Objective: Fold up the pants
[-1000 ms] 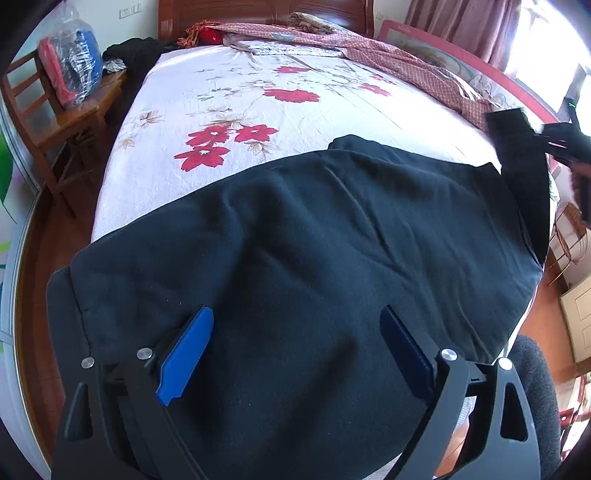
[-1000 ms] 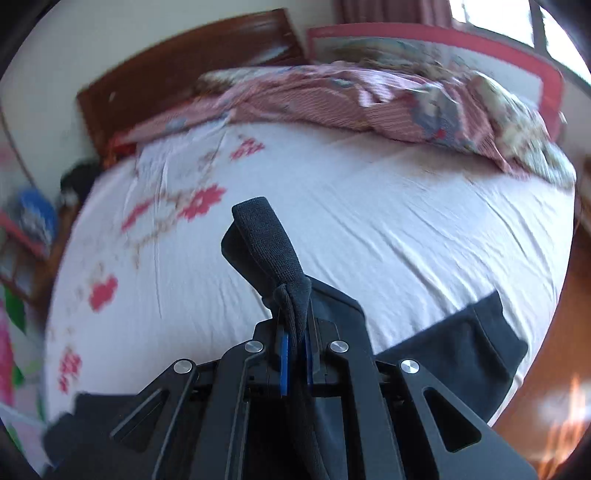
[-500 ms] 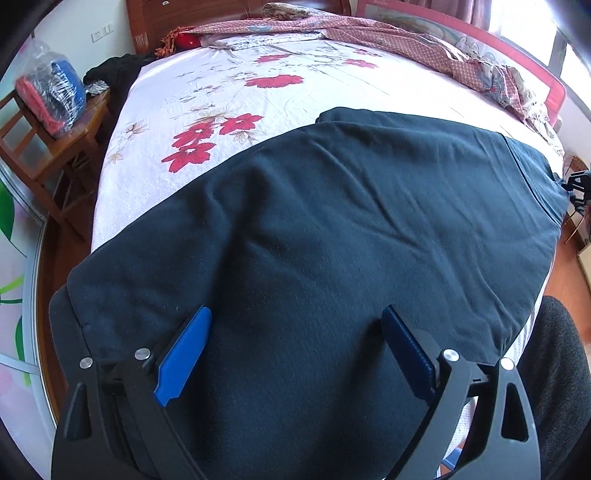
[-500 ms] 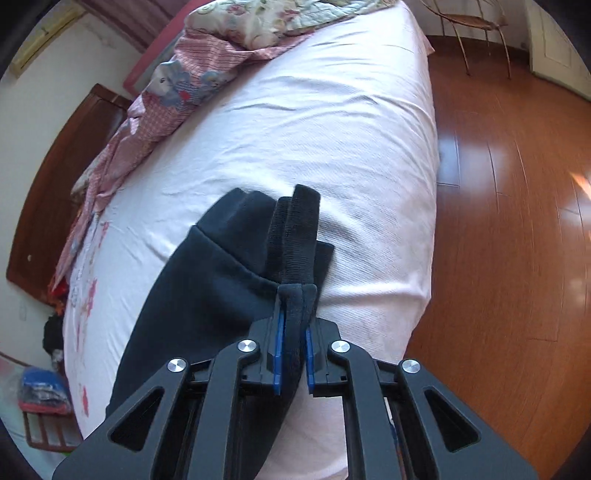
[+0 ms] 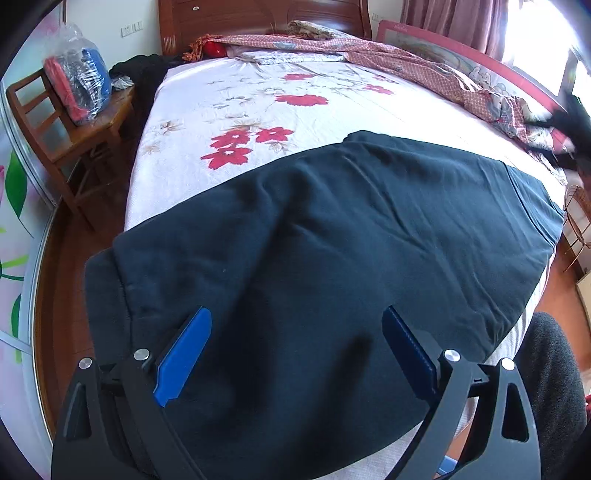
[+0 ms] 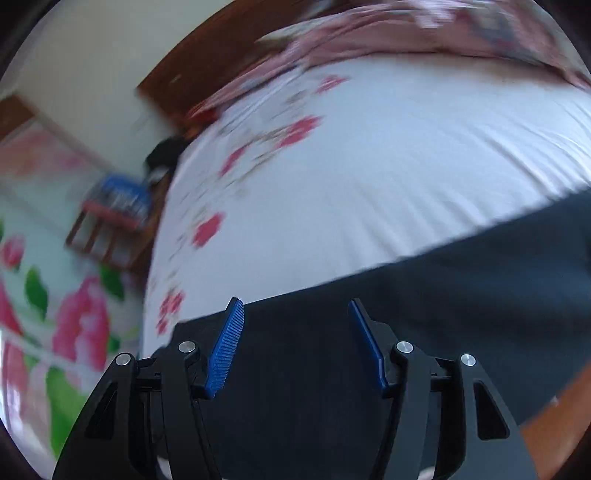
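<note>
One pair of dark pants (image 5: 332, 258). One bed (image 5: 229, 110). One wooden chair (image 5: 74, 136). One plastic-wrapped bundle (image 5: 77, 85) on it. One patterned quilt (image 5: 424, 70). One wooden headboard (image 5: 258, 16). Two tools: left tool (image 5: 295, 354), right tool (image 6: 295, 343).

From my left wrist view, the pants (image 5: 332, 258) lie spread across the near end of the bed (image 5: 258, 96), filling the middle and lower frame. My left gripper (image 5: 295, 350) sits at the bottom, above the pants. Behind the pants the bed runs to the headboard (image 5: 258, 18) at top centre. A rumpled blanket (image 5: 406, 62) lies along the bed's upper right edge. A chair (image 5: 74, 122) stands at upper left beside the bed, with a bag (image 5: 77, 81) on it. In my right wrist view, the right gripper (image 6: 295, 343) is at bottom centre over the pants.
</note>
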`<move>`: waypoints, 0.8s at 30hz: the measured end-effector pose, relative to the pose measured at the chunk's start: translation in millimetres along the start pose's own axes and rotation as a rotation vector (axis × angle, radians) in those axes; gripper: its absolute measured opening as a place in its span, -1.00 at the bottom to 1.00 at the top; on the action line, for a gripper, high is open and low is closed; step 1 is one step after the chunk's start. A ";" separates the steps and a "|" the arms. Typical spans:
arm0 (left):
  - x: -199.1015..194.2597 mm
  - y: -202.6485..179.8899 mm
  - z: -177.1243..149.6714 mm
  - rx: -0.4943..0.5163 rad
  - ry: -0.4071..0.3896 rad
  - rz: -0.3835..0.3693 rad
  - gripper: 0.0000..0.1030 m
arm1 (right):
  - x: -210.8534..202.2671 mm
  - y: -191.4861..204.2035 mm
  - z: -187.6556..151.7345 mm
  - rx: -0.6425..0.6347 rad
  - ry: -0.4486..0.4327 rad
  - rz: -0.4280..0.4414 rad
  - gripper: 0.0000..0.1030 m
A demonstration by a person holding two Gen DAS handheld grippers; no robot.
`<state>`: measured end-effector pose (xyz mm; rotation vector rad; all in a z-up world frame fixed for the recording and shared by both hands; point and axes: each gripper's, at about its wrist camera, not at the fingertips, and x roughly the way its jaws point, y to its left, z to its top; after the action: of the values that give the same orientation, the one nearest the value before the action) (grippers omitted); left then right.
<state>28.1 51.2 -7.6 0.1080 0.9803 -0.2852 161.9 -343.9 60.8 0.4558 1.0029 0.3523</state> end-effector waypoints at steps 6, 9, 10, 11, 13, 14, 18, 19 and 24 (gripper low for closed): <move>-3.1 15.6 -0.6 -0.040 -0.017 0.025 0.82 | 151.2 124.4 11.5 -0.437 0.330 -0.011 0.14; -8.6 30.1 0.5 -0.094 -0.038 -0.007 0.82 | 180.8 144.9 4.6 -0.546 0.418 -0.027 0.14; -6.7 33.1 0.1 -0.096 -0.033 -0.001 0.82 | 189.0 147.7 3.6 -0.568 0.451 -0.022 0.14; -4.7 33.9 0.1 -0.090 -0.029 -0.007 0.82 | 194.3 149.3 0.6 -0.593 0.479 -0.033 0.14; -2.6 31.4 -2.5 -0.063 -0.034 0.000 0.82 | 207.7 148.5 -4.2 -0.629 0.532 -0.062 0.08; -1.0 28.9 -3.4 -0.047 -0.029 0.011 0.82 | 214.4 146.6 -7.3 -0.641 0.569 -0.071 -0.20; 3.3 23.1 -7.8 -0.023 -0.010 0.035 0.83 | 207.8 152.2 -11.2 -0.704 0.532 -0.103 -0.78; 3.4 22.2 -10.4 -0.020 -0.007 0.039 0.83 | 202.6 153.0 -8.4 -0.698 0.501 -0.105 -0.81; 3.6 22.3 -12.4 -0.021 0.002 0.040 0.83 | 187.5 151.4 6.8 -0.622 0.380 -0.091 -0.91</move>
<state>26.4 74.6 -18.3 0.1089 0.9821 -0.2378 249.3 -125.7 7.1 -0.2286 1.2092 0.6566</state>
